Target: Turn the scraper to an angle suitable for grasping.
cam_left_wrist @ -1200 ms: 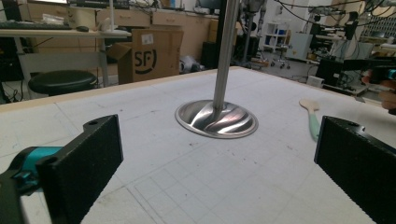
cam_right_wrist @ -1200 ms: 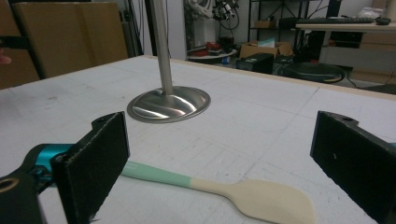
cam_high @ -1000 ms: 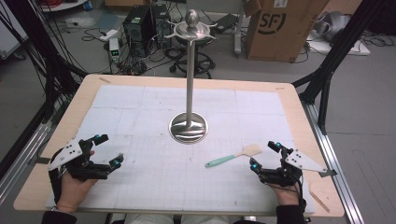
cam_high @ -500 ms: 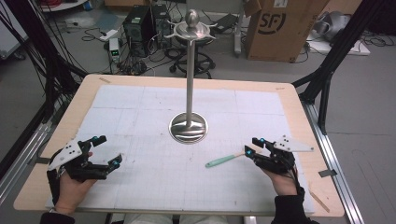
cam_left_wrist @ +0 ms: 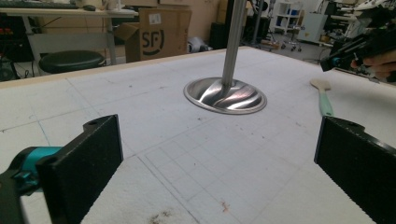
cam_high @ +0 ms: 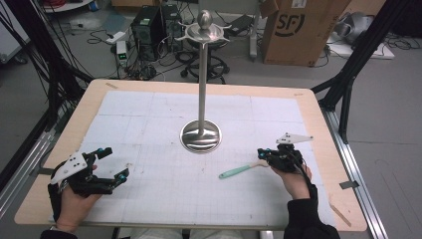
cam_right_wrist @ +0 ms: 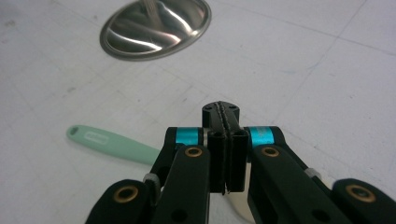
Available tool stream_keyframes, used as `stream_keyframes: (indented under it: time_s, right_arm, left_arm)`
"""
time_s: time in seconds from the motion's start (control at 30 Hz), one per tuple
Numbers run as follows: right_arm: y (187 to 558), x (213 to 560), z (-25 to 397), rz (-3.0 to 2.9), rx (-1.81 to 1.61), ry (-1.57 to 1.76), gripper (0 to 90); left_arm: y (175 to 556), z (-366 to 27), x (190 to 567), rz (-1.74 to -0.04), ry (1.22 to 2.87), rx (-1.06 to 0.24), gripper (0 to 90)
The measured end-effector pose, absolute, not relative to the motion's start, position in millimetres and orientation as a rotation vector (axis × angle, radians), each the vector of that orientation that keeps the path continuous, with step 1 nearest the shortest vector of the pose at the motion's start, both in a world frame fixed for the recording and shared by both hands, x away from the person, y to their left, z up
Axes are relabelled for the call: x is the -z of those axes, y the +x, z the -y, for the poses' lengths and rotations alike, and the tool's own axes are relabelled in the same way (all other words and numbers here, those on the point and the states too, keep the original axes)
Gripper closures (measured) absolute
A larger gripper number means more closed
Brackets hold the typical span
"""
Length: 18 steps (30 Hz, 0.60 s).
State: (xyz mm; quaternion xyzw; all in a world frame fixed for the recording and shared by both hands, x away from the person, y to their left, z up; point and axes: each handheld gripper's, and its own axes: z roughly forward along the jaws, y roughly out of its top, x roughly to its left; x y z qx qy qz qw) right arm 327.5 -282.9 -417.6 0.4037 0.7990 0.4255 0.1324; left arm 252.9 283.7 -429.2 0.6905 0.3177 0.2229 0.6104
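A small spatula [cam_high: 242,170] with a mint-green handle and a pale blade lies flat on the white gridded mat of the table [cam_high: 318,124], right of centre and near the front edge. The right tongs [cam_high: 262,153] hover right over its blade end, jaws clenched together with nothing between them. Farther off, at the middle of the table, stands a tall metal stand [cam_high: 201,135] on a round base. The left tongs [cam_high: 113,164] rest at the near left, jaws spread wide and released.
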Motion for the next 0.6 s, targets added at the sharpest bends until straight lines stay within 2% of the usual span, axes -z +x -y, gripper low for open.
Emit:
stream_keyframes:
  time_s: [0.6]
  right_arm:
    - [356.8, 433.0, 280.5, -2.39, -1.05, 1.235, 90.0]
  left_arm:
    - [250.8, -283.5, 431.4, -0.741, 1.615, -0.512, 1.7]
